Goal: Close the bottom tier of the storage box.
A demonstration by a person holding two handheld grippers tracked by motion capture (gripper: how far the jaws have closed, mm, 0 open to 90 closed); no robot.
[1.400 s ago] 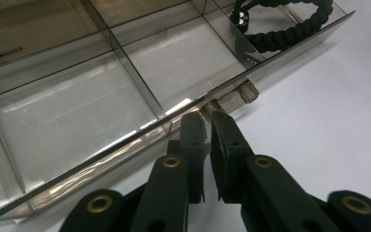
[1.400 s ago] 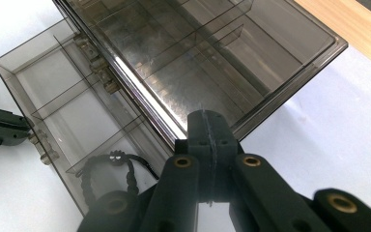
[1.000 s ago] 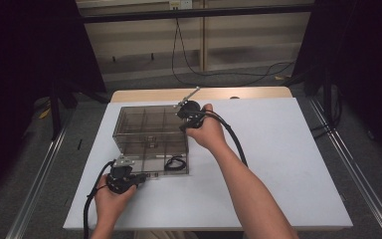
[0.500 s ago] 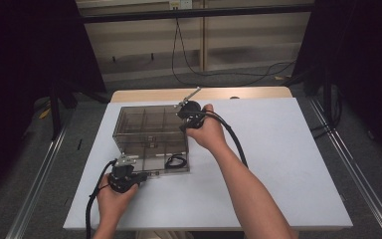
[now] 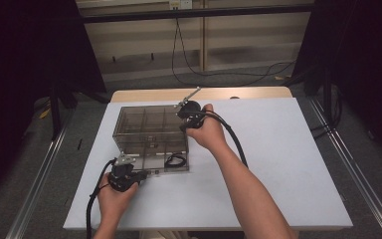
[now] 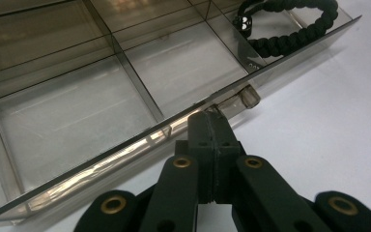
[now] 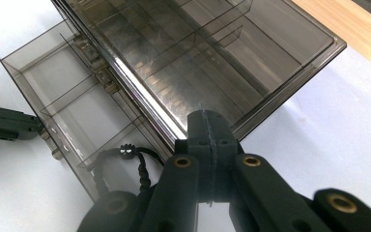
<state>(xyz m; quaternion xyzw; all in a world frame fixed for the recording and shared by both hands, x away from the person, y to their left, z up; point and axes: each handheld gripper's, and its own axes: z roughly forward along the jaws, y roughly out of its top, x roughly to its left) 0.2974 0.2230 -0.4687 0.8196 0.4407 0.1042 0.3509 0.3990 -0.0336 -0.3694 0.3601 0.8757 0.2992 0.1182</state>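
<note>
A smoky clear compartment box (image 5: pixel 129 137) lies on the white table with its lid (image 7: pixel 251 53) swung up. A black braided bracelet (image 5: pixel 175 160) lies in its front right compartment, also seen in the left gripper view (image 6: pixel 290 29) and the right gripper view (image 7: pixel 125 164). My left gripper (image 6: pixel 208 118) is shut, its tips against the box's front wall beside a small clear latch tab (image 6: pixel 249 96); in the high view it (image 5: pixel 146 173) sits at the front edge. My right gripper (image 7: pixel 207 118) is shut, tips touching the lid's edge; in the high view it (image 5: pixel 183 122) is at the box's far right corner.
The white table top (image 5: pixel 278 149) stretches wide to the right of the box. A wooden strip (image 5: pixel 248 93) runs along its far edge. Black cables trail from both grippers over the table. The left gripper (image 7: pixel 9 124) shows far off in the right gripper view.
</note>
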